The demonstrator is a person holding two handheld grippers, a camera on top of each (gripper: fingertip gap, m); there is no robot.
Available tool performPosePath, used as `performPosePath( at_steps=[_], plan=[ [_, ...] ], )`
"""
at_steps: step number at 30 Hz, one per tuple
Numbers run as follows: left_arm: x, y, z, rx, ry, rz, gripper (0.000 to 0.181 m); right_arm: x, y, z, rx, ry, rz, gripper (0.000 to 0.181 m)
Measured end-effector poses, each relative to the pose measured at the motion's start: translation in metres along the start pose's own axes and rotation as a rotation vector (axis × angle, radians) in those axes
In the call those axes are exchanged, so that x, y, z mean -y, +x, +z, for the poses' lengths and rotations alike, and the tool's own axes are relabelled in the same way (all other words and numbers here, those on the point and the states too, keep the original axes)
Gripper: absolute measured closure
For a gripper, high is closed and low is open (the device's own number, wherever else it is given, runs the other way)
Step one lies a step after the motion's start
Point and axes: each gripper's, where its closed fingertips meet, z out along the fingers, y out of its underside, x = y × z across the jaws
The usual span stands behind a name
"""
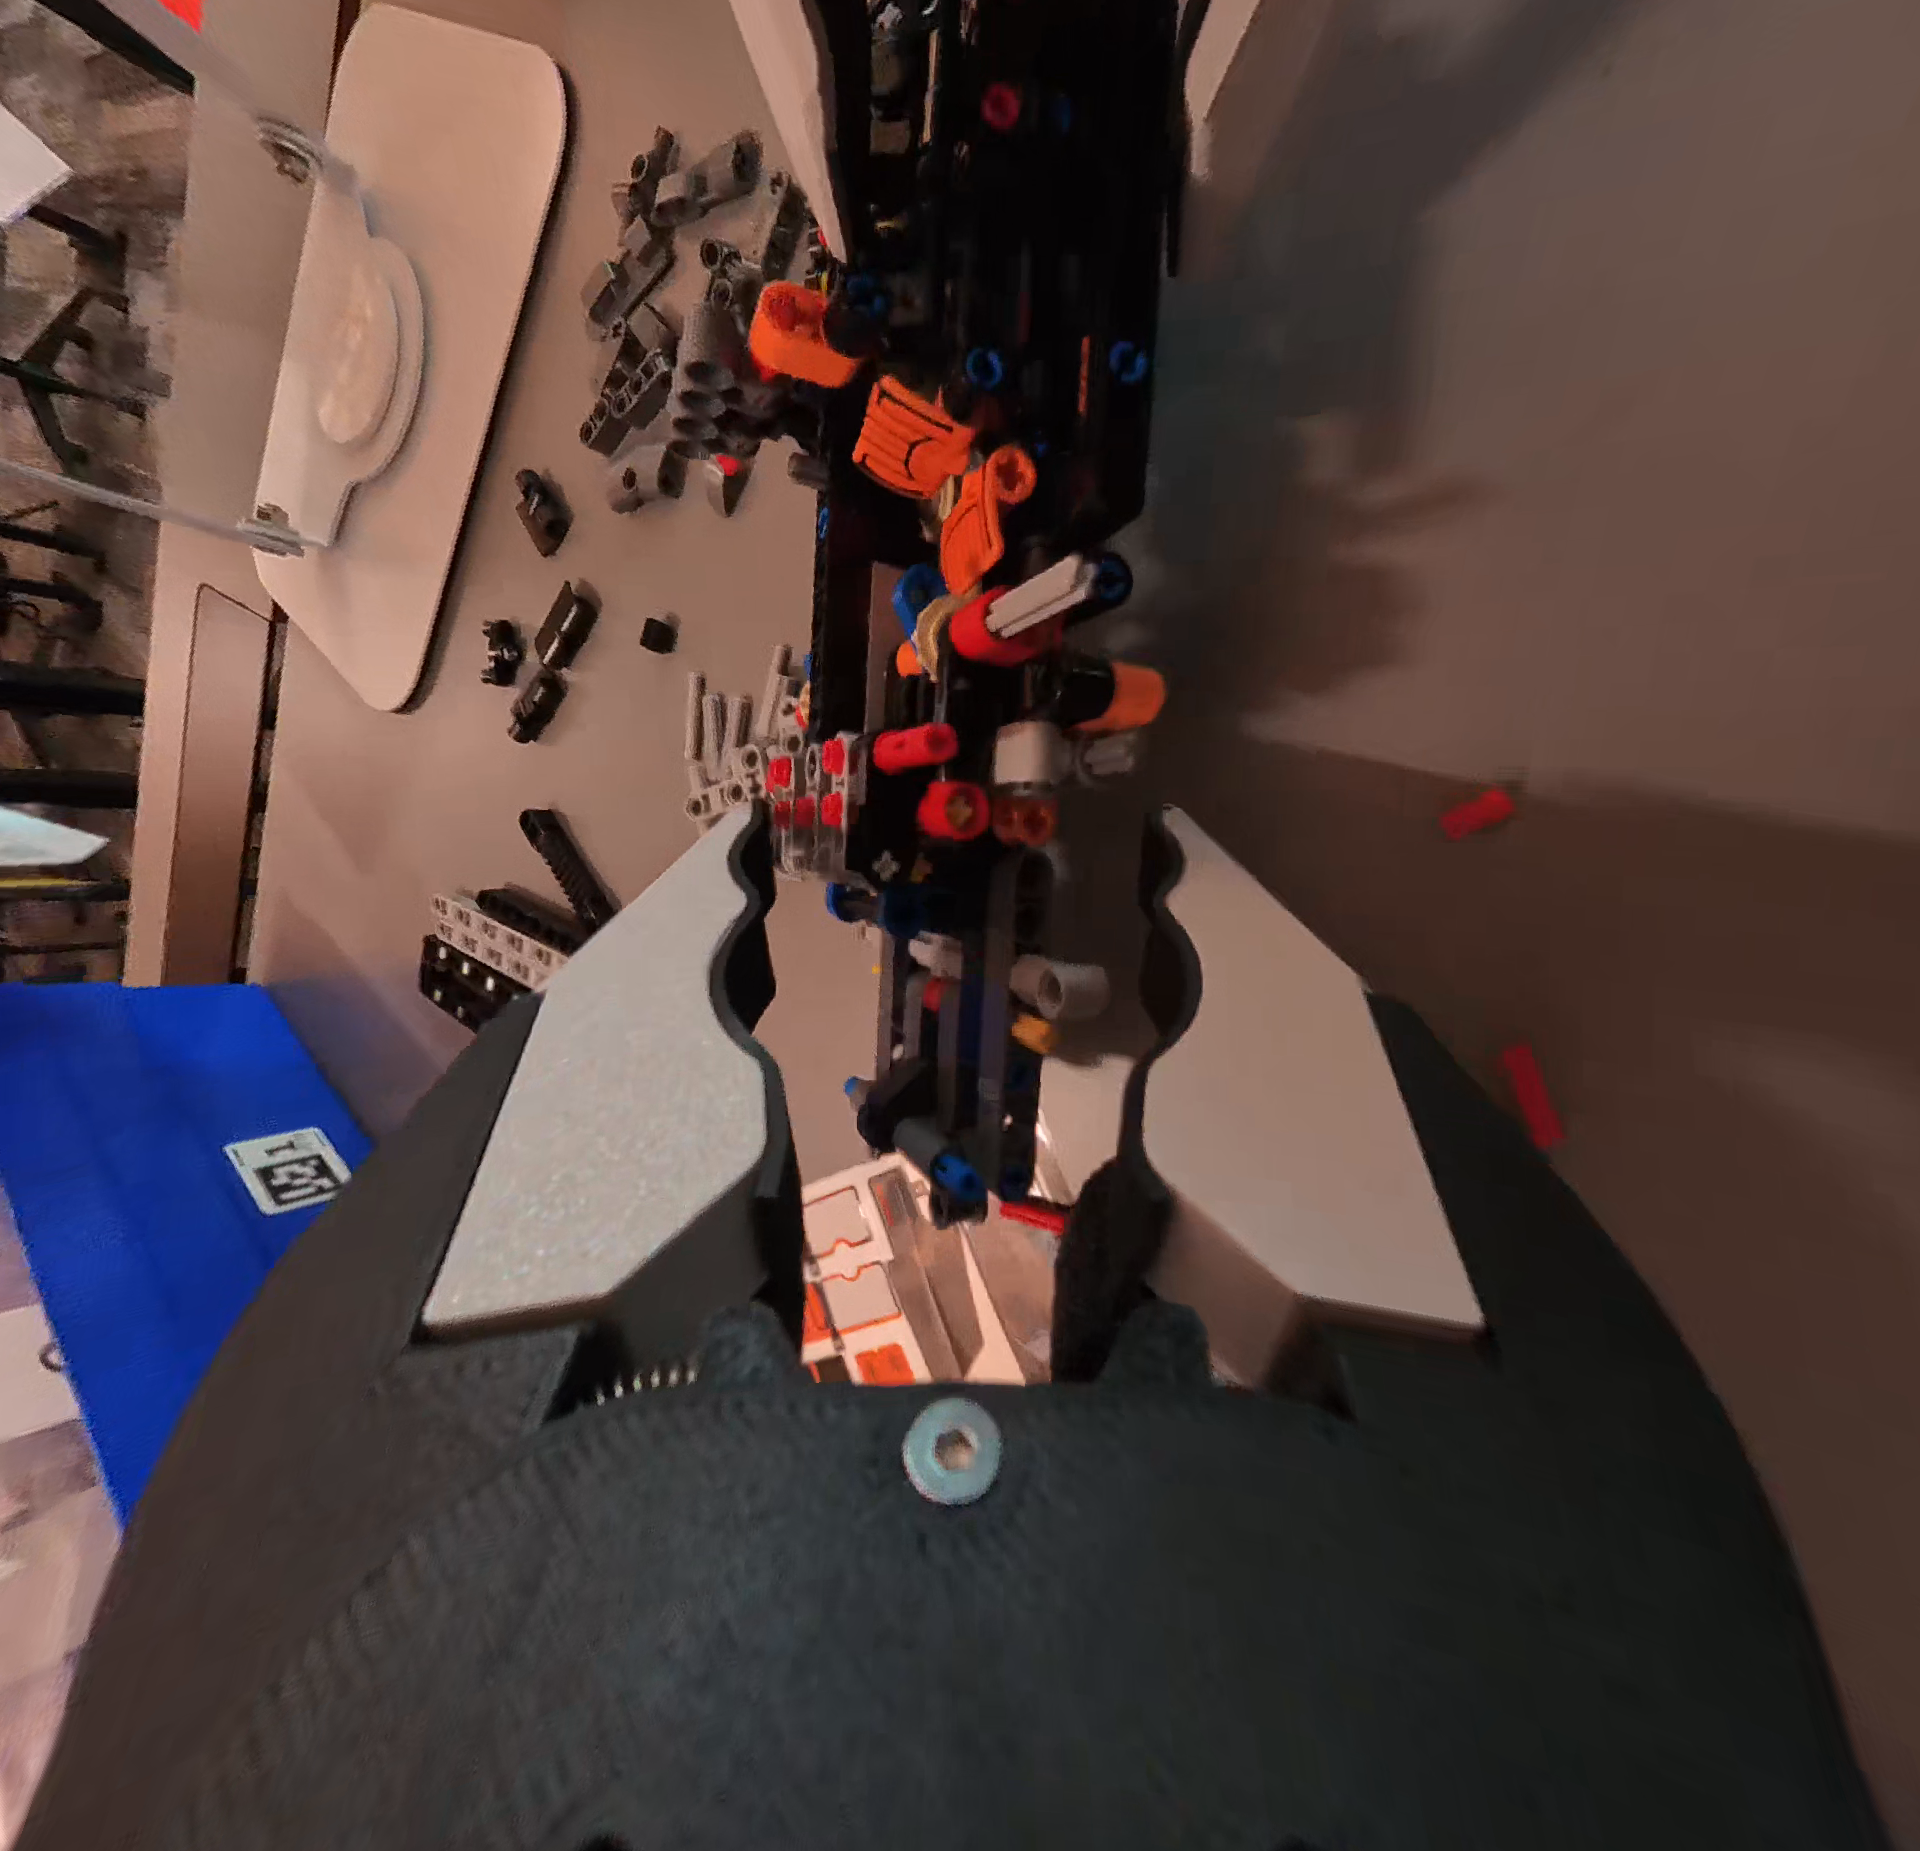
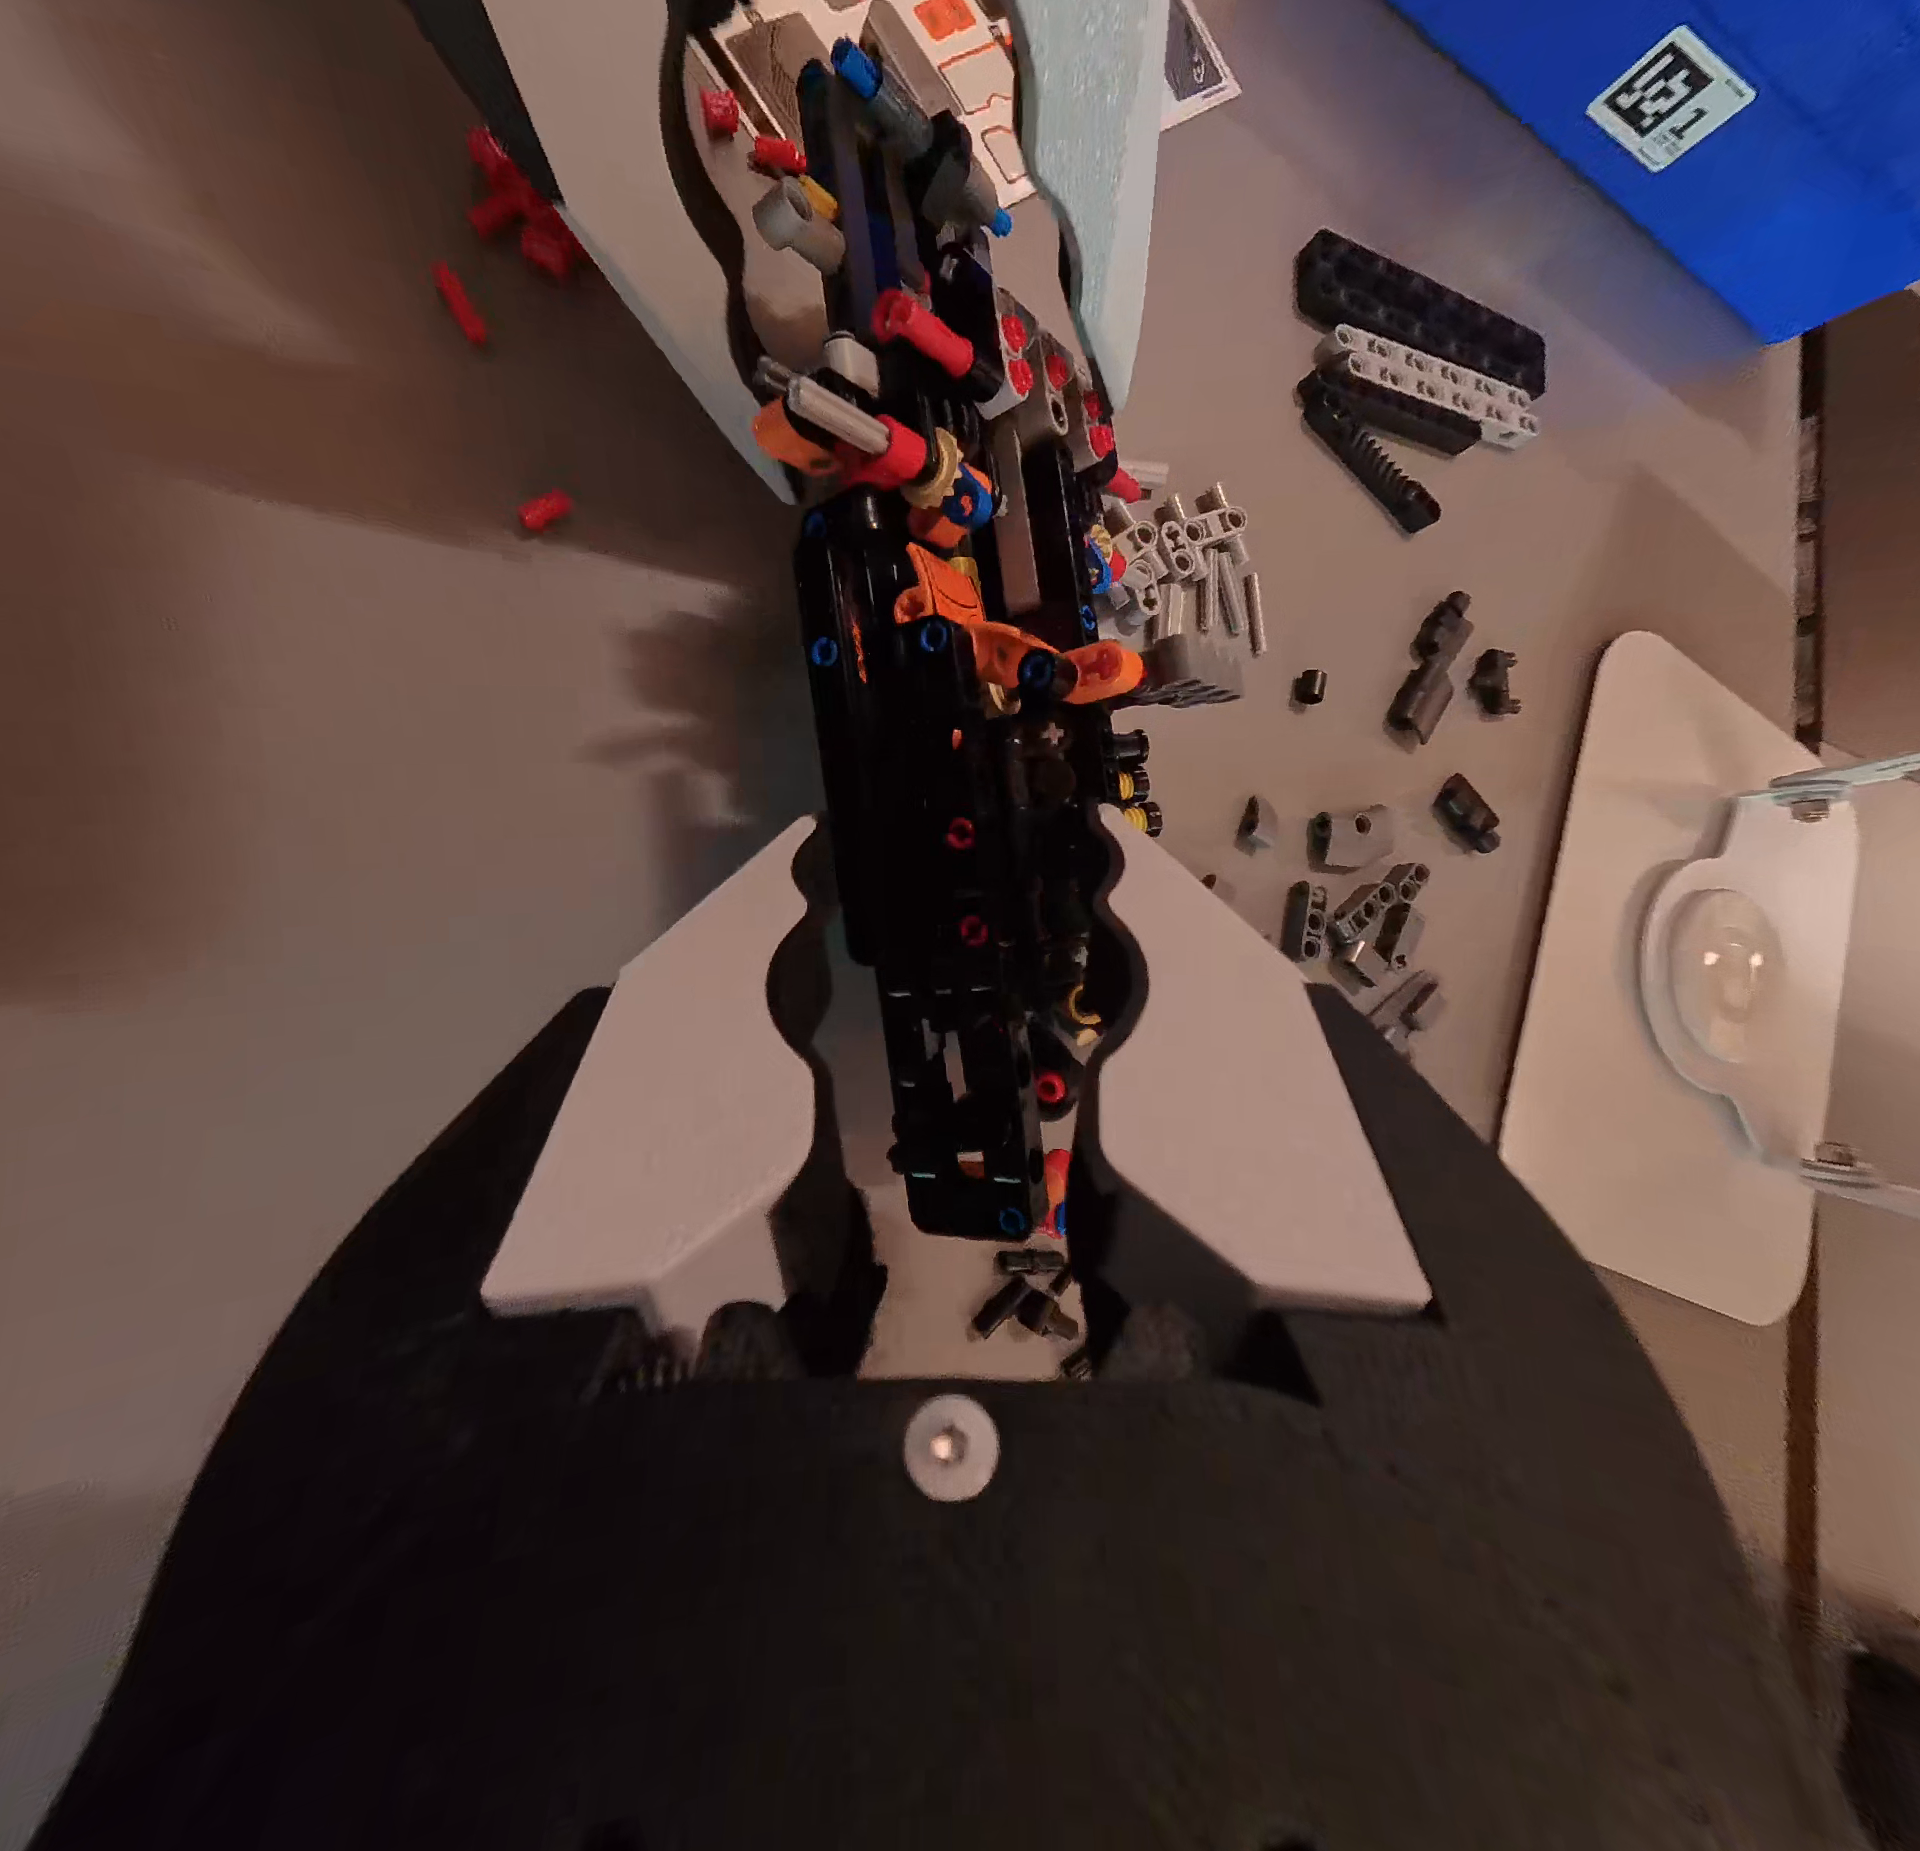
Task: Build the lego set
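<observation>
- Blue box [image 1: 135, 1157] with a square printed tag sits at the far left of the left wrist view, on the grey table [image 1: 644, 66].
- White rounded board [image 1: 416, 367] lies further up the table; a clear bracket stands on it.
- Loose grey and black lego pieces [image 1: 675, 367] are scattered between the board and the model; stacked black and white beams [image 1: 499, 944] lie nearer the camera.
- Left gripper [image 1: 961, 845]: jaws stand apart on either side of the narrow end of the lego model [image 1: 977, 575]. Whether the pads press the model cannot be told; the gap looks wider than the part between them.
- Model: long black frame, orange, red and blue parts, lifted above the table, spanning between the two grippers.
- Sticker sheet [image 1: 862, 1271] lies under the left gripper's jaws.
- Red pins [image 1: 1475, 814] lie on the table to the right; that side is blurred.
- Right wrist view: more red pins [image 2: 509, 212] at left.
- Right gripper [image 2: 961, 845]: jaws closed against both sides of the model's black frame [image 2: 956, 866], gripping it.
- Further right, the beams [image 2: 1423, 367], loose pieces [image 2: 1434, 679], board [image 2: 1662, 970] and blue box [image 2: 1662, 87].
</observation>
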Motion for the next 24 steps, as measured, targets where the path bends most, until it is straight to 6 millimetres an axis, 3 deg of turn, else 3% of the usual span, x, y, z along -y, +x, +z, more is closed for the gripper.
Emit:
performPosePath(
  at_steps=[4, 10, 19, 24],
  plan=[
    [0.0, -0.011, 0.009, 0.058, -0.024, 0.037, 0.125, 0.0, 0.003, -0.001, 0.048, 0.008, 0.034, 0.135],
    [0.004, -0.02, 0.007, 0.003, -0.03, -0.035, 0.138, 0.006, 0.011, -0.009, 0.046, 0.047, 0.063, 0.131],
    [0.009, -0.017, 0.004, -0.18, -0.07, -0.136, 0.141, 0.005, 0.025, -0.017, -0.011, 0.014, 0.024, 0.135],
    [0.01, -0.019, 0.002, -0.251, -0.083, -0.179, 0.142, 0.017, 0.034, -0.03, -0.037, 0.021, -0.006, 0.138]
  ],
)
